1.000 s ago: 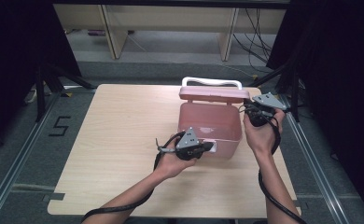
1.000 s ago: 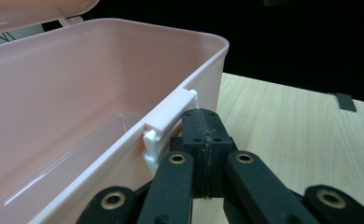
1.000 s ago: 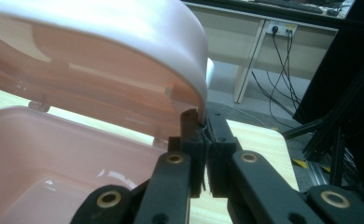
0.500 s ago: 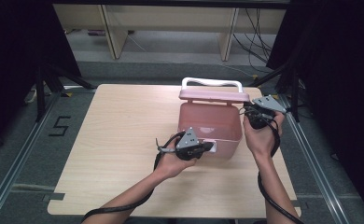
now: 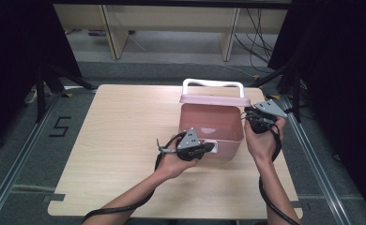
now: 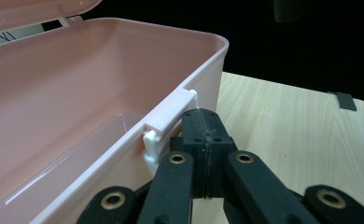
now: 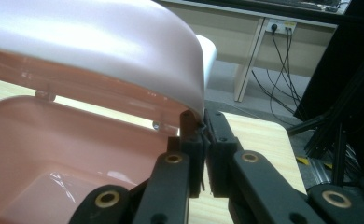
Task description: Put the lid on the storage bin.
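Pinching the lid by its corner edge in the right gripper. Jaws nearly together, with just the thin pink rim between the pads. Holding it raised over the box, tilted up and back toward the white handle on the far side.

Closed tight at the left gripper, pad against pad, with nothing caught between. Parked tip-first at the white latch on the box's front wall (touching it or just short of it, hard to tell). Probably bracing the box from the near side so it does not slide.

Standing on the right half of the table, open, with nothing seen inside. Flanked by the left hand at the front wall and the right hand at the right rear corner.

Most likely the lid-swinging step, with the lid in hand partway through its arc. Cannot tell from this pose whether it is going further open or coming down.

Next, either way: follow the hinge's curve with the right wrist and keep the pinch firm, since a thin rim slips easily. Steady the box with the left. If closing, draw the left tips clear of the latch first, so the lid's front edge does not land on them.
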### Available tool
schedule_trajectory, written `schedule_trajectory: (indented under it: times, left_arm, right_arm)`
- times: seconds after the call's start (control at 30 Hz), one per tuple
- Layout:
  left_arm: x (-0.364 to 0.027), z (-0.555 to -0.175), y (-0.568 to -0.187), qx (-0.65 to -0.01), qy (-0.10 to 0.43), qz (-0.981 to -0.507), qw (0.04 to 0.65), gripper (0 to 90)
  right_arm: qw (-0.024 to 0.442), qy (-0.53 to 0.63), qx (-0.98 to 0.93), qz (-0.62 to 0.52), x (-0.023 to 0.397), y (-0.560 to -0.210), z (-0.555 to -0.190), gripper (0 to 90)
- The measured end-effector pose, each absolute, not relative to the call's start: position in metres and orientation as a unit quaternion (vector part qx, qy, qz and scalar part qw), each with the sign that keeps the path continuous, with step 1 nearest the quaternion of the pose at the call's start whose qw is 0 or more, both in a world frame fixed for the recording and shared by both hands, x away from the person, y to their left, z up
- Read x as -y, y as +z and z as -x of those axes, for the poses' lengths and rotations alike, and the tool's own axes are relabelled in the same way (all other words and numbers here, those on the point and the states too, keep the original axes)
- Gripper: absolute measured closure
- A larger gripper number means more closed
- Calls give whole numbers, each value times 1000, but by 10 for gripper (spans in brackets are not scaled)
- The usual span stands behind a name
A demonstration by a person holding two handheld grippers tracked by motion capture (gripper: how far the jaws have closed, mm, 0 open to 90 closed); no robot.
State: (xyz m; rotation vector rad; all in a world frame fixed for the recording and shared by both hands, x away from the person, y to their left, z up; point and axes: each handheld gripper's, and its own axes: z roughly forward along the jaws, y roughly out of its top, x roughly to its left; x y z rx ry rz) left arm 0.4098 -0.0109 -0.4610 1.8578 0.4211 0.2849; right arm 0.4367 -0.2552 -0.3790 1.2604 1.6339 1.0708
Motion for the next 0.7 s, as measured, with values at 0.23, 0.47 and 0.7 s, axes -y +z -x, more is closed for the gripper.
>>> schedule_trajectory:
  times: [0.23, 0.47, 0.7]
  left_arm:
    - [11, -410, -461, -180, 122, -792, 570, 897]
    - [11, -410, -461, -180, 123, -792, 570, 898]
    - [12, -409, -461, -181, 125, -792, 570, 897]
  right_arm:
    - [392, 424, -646, -498, 256, -383, -434, 875]
    - [390, 424, -645, -502, 255, -386, -431, 873]
    - [387, 423, -646, -504, 256, -391, -428, 872]
